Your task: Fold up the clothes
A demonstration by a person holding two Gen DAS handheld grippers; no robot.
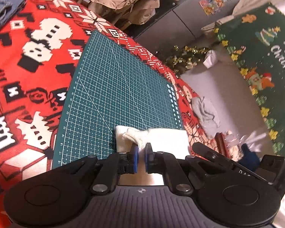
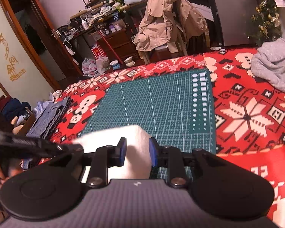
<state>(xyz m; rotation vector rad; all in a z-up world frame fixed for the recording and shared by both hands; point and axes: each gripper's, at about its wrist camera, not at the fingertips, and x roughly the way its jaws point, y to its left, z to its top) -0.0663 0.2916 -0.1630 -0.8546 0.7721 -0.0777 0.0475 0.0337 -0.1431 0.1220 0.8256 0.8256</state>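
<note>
A white cloth (image 1: 167,139) lies folded at the near edge of the green cutting mat (image 1: 114,79). My left gripper (image 1: 141,153) is shut on a bunched fold of it, the blue pads almost together. In the right wrist view the same white cloth (image 2: 136,148) fills the gap between the pads of my right gripper (image 2: 138,151), which is shut on a thick part of it just above the cutting mat (image 2: 161,102). The two grippers sit close side by side. The cloth looks blurred and slightly lifted.
The table wears a red patterned cover (image 2: 247,114). A grey garment (image 2: 275,68) lies at the far right, and a stack of folded blue-grey cloths (image 2: 51,114) at the left edge. A pale crumpled cloth (image 1: 205,112) hangs at the table edge. A beige coat (image 2: 167,19) hangs on a chair beyond.
</note>
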